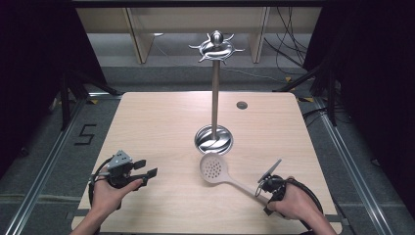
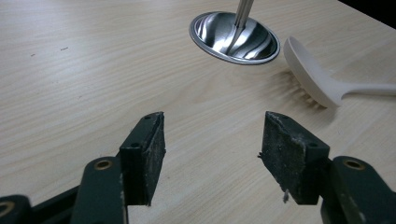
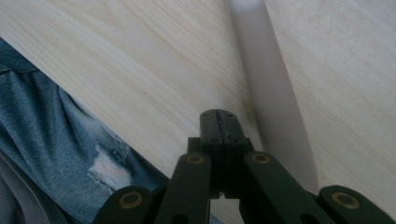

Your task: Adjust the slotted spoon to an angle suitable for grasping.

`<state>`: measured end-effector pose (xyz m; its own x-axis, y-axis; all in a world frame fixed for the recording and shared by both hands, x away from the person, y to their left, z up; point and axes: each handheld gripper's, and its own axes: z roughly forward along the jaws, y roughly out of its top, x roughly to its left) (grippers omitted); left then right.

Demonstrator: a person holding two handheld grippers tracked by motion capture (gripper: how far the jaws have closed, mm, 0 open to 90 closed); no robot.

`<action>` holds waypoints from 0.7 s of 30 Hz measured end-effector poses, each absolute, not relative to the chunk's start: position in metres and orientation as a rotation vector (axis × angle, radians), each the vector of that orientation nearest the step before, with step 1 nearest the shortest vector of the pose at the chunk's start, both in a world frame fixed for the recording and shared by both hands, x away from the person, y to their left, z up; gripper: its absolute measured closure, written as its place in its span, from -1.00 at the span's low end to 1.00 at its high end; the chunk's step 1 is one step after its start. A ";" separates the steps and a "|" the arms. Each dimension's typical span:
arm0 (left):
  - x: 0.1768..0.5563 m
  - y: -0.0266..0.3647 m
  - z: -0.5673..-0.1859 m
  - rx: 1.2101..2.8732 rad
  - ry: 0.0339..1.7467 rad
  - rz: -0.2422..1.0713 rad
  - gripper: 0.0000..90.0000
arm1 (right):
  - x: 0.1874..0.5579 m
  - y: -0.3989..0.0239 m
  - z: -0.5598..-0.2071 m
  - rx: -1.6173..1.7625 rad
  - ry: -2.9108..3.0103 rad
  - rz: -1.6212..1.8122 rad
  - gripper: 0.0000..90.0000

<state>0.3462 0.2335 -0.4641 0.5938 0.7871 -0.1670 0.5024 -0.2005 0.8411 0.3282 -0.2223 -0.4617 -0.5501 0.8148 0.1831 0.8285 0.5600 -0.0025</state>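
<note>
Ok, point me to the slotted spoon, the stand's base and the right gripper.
slotted spoon [image 1: 214,168]: high view, on its perforated bowl.
stand's base [image 2: 219,32]: left gripper view, on the shiny dish.
right gripper [image 3: 220,122]: right gripper view, on the closed jaw tips.

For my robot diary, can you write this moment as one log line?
left gripper open, empty | right gripper shut beside white perforated plastic skimmer handle, not holding | skimmer flat on table

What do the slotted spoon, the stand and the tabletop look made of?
Slotted spoon: looks like matte off-white plastic, with an even, dull surface and no glint. Stand: polished metal, probably steel, since its dish-shaped base mirrors the pole in streaks. Tabletop: pale wood grain with a smooth, low sheen; it could be laminate rather than solid wood.
</note>
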 end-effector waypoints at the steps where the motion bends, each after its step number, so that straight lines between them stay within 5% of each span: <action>1: 0.346 0.234 -0.464 1.862 1.041 0.373 -0.14 | 0.329 -0.223 -0.465 -1.408 -2.623 -0.110 1.00; 21: 0.345 0.233 -0.463 1.864 1.048 0.378 -0.14 | 0.330 -0.233 -0.460 -1.555 -2.490 -0.158 1.00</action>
<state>0.3454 0.2328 -0.4632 0.5880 0.7919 -0.1645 0.5049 -0.2004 0.8396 0.3304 -0.2332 -0.4604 -0.4257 0.8761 0.2261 0.8977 0.4403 -0.0157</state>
